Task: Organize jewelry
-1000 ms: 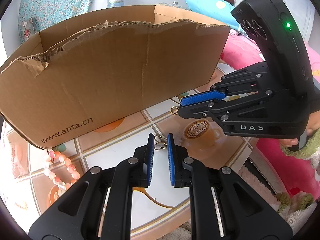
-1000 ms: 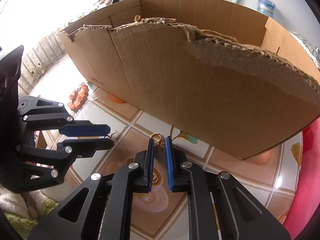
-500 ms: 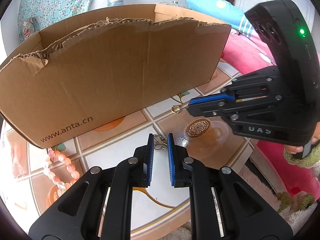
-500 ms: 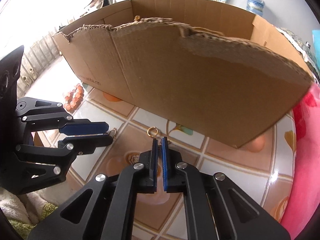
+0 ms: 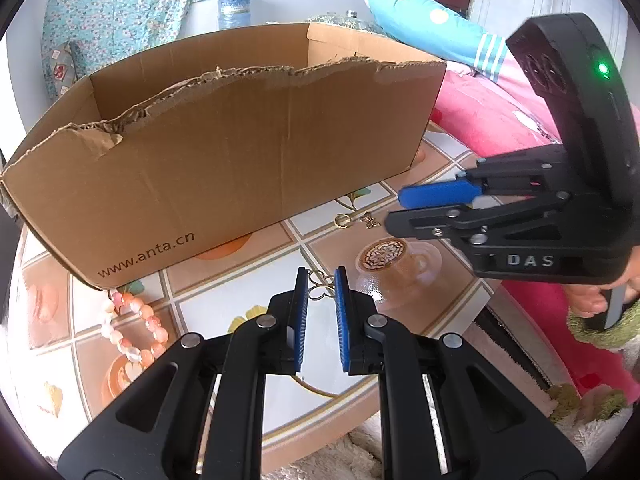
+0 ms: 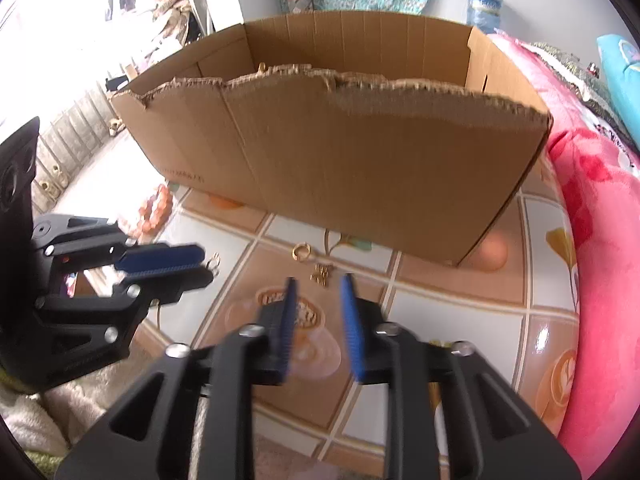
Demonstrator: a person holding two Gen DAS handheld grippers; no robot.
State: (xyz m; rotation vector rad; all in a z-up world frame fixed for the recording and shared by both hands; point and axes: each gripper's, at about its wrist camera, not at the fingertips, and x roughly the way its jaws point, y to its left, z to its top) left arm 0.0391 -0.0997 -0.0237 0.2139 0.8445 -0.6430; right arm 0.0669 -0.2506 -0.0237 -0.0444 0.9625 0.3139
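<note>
A torn brown cardboard box [image 5: 224, 148], printed "www.anta.cn", is set on a tiled-pattern tabletop [image 5: 132, 304]; a small gold item [image 6: 262, 67] is glimpsed over its ragged rim. The black left gripper [image 5: 321, 286] with blue pads is clamped on a thin gold wire clover-shaped piece [image 5: 320, 283]. The right gripper [image 6: 319, 288], marked "DAS", has just been opening, nothing between its parted jaws; a small bronze butterfly charm [image 5: 370, 221] and gold ring [image 5: 343, 220] are seen just ahead. A pink bead bracelet [image 5: 134, 328] is left beside the box.
</note>
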